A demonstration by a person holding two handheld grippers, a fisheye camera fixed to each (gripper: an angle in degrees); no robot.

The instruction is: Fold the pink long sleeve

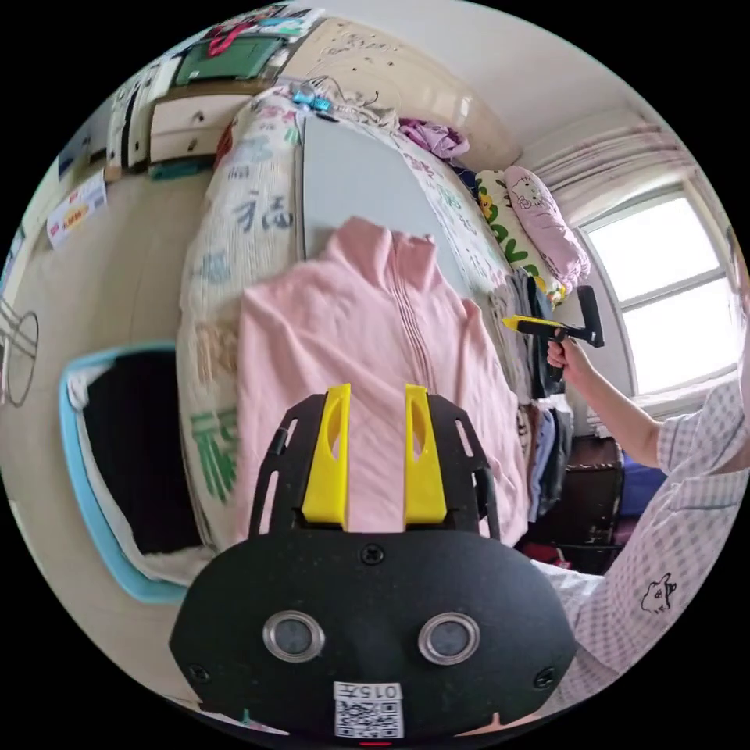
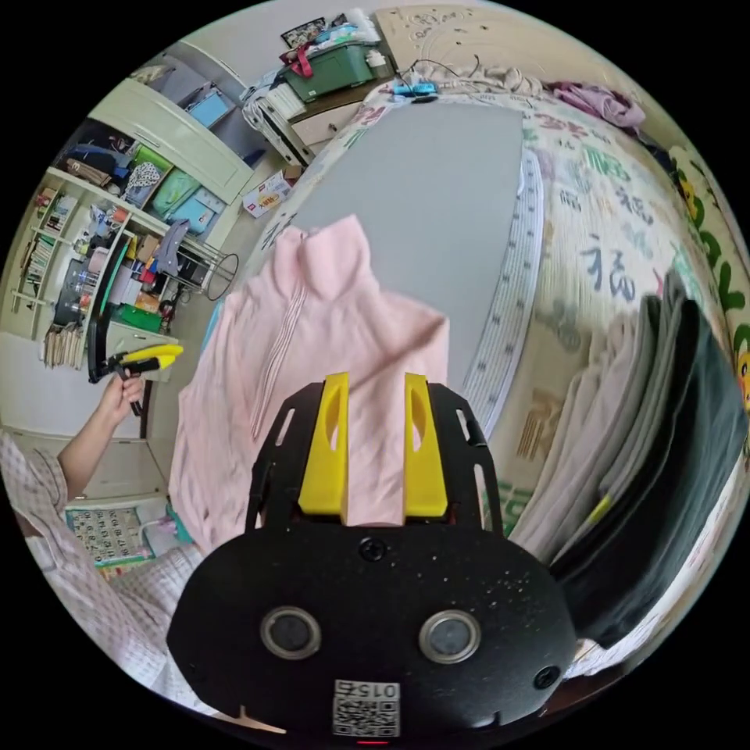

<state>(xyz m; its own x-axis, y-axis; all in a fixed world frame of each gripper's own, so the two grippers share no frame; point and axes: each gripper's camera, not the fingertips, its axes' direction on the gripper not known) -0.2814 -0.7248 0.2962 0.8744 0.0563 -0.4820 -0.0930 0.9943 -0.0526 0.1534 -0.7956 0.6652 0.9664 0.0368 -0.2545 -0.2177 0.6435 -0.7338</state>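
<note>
The pink long sleeve (image 1: 367, 328) lies front up on a bed, zip down its middle and collar toward the grey mat (image 1: 351, 180). Its hem hangs over the near bed edge. My left gripper (image 1: 377, 388) hovers over the lower body of the garment, yellow jaws apart with nothing between them. A hand holds my right gripper (image 1: 519, 323) off the garment's right side. In the right gripper view the pink long sleeve (image 2: 312, 336) lies ahead and my right gripper (image 2: 376, 379) is open and empty above it. The left gripper (image 2: 152, 358) is held up in a hand at the left.
A stack of folded clothes (image 2: 648, 437) sits on the bed beside the garment. Pillows (image 1: 539, 219) line the far side below a window. A blue-rimmed basket (image 1: 117, 461) with dark cloth stands on the floor. Shelves (image 2: 101, 258) and drawers (image 1: 187, 125) lie beyond.
</note>
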